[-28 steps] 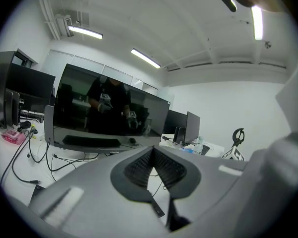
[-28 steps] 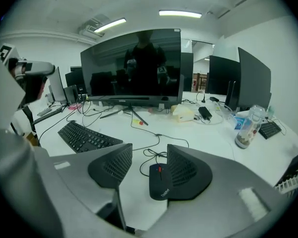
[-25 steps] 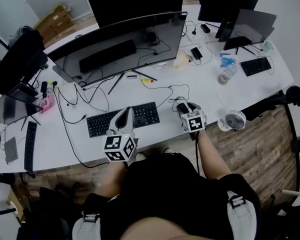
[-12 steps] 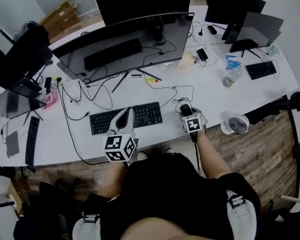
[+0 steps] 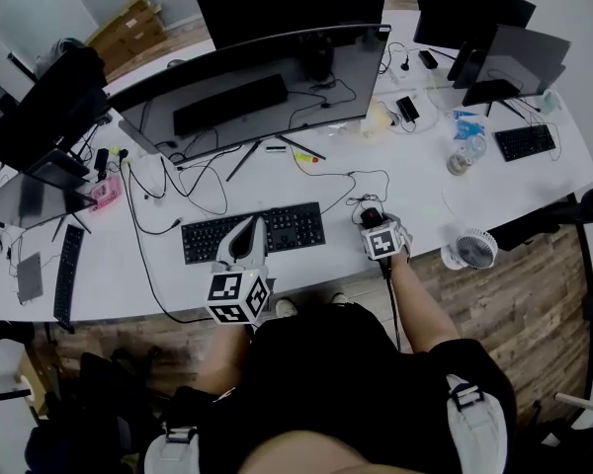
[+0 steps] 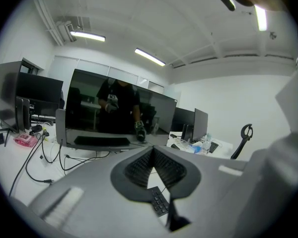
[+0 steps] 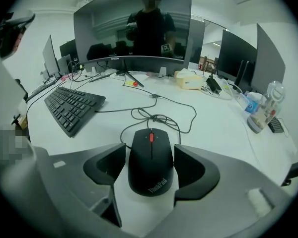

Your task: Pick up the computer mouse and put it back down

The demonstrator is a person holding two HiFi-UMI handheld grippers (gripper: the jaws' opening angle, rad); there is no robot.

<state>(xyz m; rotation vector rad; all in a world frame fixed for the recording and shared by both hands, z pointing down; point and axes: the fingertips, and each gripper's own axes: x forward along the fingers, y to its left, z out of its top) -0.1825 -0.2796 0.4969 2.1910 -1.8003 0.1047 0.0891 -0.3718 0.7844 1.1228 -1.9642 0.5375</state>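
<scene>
R claw (image 7: 150,165): the jaws are wide and have just been opening, w/ the mouse (image 7: 150,150) between them. It lies flat on the desk (image 7: 218,133), nose pointing away from me. The pads flank both sides very close but don't seem to press. A light brush on the right side I can't rule out.

What could go wrong from here, as I judge it:

- Slip: the mouse shell is smooth and curves inward toward the bottom. If I pinch too high or too far back on the taper, it prob. squirts fwd or pops down out of the pads.
- Skew: if one pad lands first, the mouse swivels on the desk and I end up gripping it crooked.
- Scrape: my claw is tipped steeply down w/ the jaw tips about at desk level. Going any lower risks digging into the surface.
- Cable (image 7: 159,117): it's coiled in loose loops just ahead of the nose. A quick lift could pull the loops tight or knot them, and the drag could yank the mouse from a weak grip.
- Beyond that: the keyboard (image 7: 72,108) is to the left and a bottle (image 7: 263,108) is well off to the right. Neither is at risk unless the cable whips.

L claw (image 6: 152,150): the jaws are closed on nothing, and it hangs above the keyboard. If I let it sag, it hits the keys.
</scene>
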